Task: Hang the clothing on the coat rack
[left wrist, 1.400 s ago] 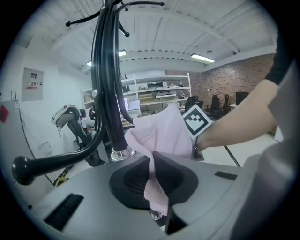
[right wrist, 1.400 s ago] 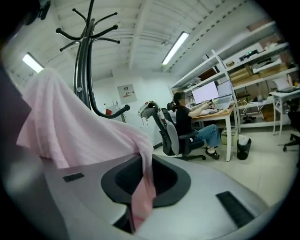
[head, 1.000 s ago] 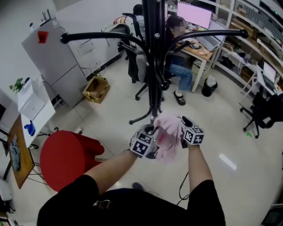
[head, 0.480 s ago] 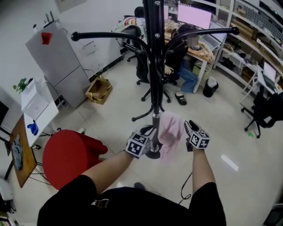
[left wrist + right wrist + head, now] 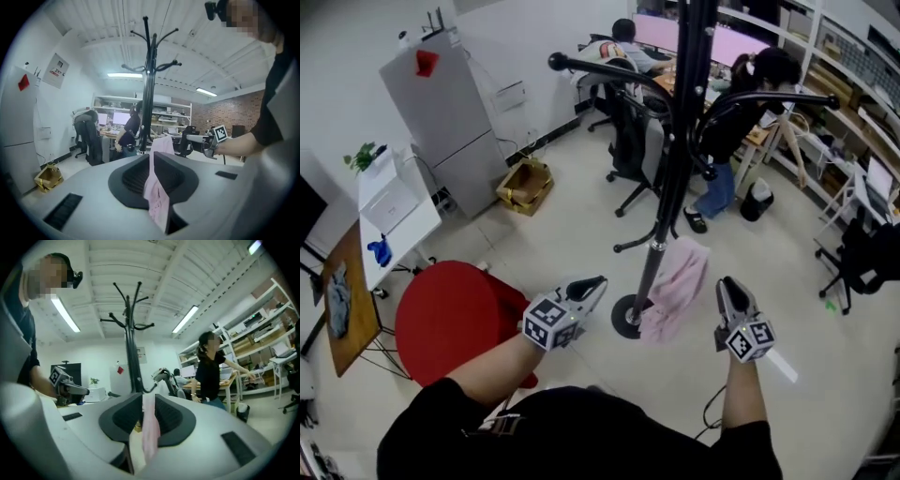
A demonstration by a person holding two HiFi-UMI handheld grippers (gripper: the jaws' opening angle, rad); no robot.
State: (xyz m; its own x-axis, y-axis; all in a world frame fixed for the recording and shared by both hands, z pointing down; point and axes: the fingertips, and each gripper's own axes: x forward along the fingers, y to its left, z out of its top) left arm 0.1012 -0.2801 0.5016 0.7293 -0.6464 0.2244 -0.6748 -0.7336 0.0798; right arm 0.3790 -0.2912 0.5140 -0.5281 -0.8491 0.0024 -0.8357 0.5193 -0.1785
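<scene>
Clothing (image 5: pixel 675 291), a pink garment, hangs from a low hook on the coat rack (image 5: pixel 671 169) and drapes beside the black pole. The left claw (image 5: pixel 596 283) is held well apart from it on one side. The right claw (image 5: pixel 727 286) is near its other edge, and neither touches the fabric. Both claws are closing, down to a narrow slit, and grip nothing. The pink cloth only shows beyond each gap. A red stool (image 5: pixel 450 323) stands on the floor to the left.
</scene>
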